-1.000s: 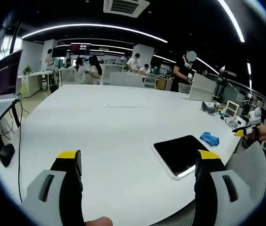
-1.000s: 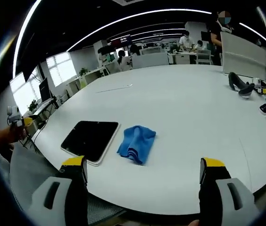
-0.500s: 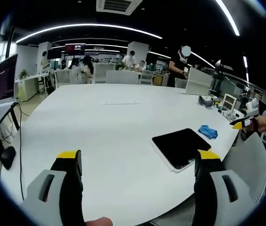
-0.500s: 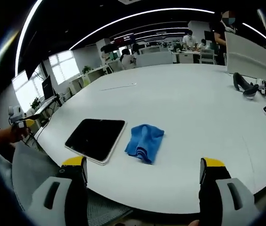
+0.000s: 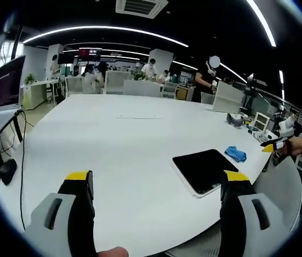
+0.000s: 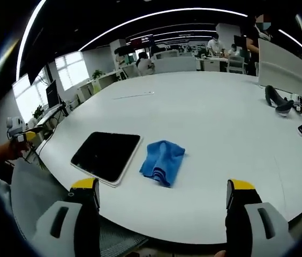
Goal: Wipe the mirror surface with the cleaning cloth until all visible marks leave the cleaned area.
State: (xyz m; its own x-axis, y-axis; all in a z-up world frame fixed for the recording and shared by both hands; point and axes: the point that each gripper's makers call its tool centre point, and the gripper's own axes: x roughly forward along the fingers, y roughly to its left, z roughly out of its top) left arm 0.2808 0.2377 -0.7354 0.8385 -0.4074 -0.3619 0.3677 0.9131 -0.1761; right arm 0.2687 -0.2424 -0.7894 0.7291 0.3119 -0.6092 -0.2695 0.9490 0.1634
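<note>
Left gripper (image 5: 153, 187) jaws wide, nothing held, over bare white table (image 5: 113, 139). Mirror (image 6: 106, 156) flat near table's near edge, dark face up. Blue cleaning cloth (image 6: 163, 162) crumpled just beside mirror's right side. Open tabletop beyond both. Right gripper (image 6: 161, 195) jaws wide, empty, short of cloth.

A large white table (image 5: 113, 139) occupied the foreground. A laptop (image 5: 4, 93) stood beside it. Seated people (image 5: 89, 72) worked behind.
</note>
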